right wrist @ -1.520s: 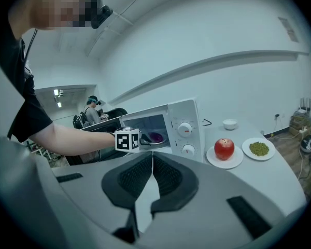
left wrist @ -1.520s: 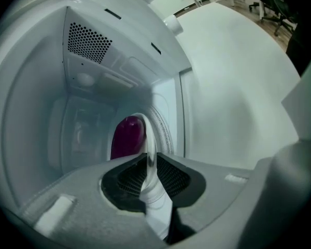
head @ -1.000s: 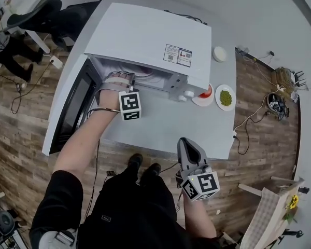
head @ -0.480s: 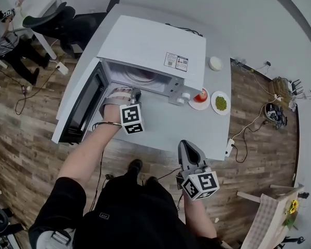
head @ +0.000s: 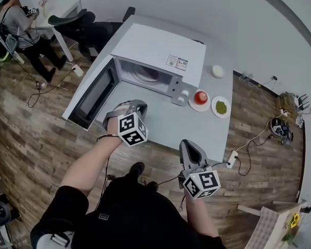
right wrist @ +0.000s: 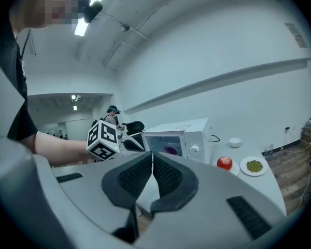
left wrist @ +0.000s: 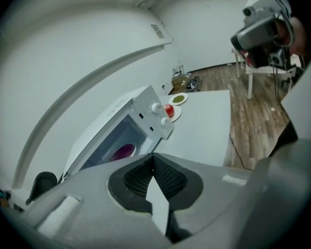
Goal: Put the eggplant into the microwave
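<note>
1. Plainly found the left gripper point(left wrist: 153, 157) clenched: jaws just closed, pads pressed together, nothing between them.
2. Saw it held above the grey table point(head: 168, 126), in front of the microwave point(head: 160, 48) and angled down towards it.
3. Found the right gripper point(right wrist: 151, 154) clenched and empty too, pads meeting, hanging at the table's near edge, well apart from the left one.
4. Spotted the eggplant point(left wrist: 123, 151) as a purple shape inside the microwave's cavity, touched by neither gripper.
5. Noted the microwave door point(head: 96, 93) swung wide open, to the left in the head view.
6. Picked out, just right of the microwave's knobs, a red fruit point(head: 200, 97) on a small plate, and beside that a plate of green bits point(head: 221, 107).
7. Saw a small white bowl point(head: 217, 71) farther back on the table, apart from both plates.
8. Made out another person point(head: 20, 19) standing on the wooden floor beyond the table, near a black office chair point(head: 72, 18).
</note>
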Tool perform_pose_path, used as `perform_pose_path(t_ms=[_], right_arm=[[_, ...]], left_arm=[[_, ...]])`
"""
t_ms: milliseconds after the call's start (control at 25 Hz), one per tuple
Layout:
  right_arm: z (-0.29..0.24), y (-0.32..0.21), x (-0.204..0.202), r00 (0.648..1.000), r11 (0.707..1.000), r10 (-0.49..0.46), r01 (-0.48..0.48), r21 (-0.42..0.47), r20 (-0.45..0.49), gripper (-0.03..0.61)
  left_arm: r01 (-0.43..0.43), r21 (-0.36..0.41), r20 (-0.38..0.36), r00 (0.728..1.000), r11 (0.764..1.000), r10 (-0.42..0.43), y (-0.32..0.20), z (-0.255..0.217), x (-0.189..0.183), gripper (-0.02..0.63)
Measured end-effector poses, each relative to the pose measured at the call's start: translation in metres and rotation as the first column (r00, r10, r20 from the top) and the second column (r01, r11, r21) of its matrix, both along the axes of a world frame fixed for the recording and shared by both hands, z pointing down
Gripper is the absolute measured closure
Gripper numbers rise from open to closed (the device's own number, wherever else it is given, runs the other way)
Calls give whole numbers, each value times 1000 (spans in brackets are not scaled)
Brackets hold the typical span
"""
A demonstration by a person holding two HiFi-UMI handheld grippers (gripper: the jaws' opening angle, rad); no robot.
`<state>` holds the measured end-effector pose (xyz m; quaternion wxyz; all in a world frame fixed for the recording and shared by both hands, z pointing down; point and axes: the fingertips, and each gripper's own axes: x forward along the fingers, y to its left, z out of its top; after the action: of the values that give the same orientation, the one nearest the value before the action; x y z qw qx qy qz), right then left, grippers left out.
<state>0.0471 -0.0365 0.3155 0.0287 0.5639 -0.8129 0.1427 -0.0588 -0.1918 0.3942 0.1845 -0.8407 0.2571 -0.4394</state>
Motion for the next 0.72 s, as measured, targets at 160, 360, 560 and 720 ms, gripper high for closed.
perform_pose_path(t_ms=[160,360,560,720], right_arm=[[0,35,8,1000,1000,-27,27,3,12,560],[-2,76,16,998,998,-60,60,1,13,561],[-10,102,20,997,997,-79,79,14,9,561],[-20,117,11,996,996,-86,85,22,31,561]], left_arm=[[52,-92,-145,987,994,-66,50,-20,12,604],[76,-204,-306,942,976,-137,113,-40,24,604],[65,-322,-457,863,944,-216,161,-55,28,604],[31,-394,-554,789,919,-264,191,-68,24,604]])
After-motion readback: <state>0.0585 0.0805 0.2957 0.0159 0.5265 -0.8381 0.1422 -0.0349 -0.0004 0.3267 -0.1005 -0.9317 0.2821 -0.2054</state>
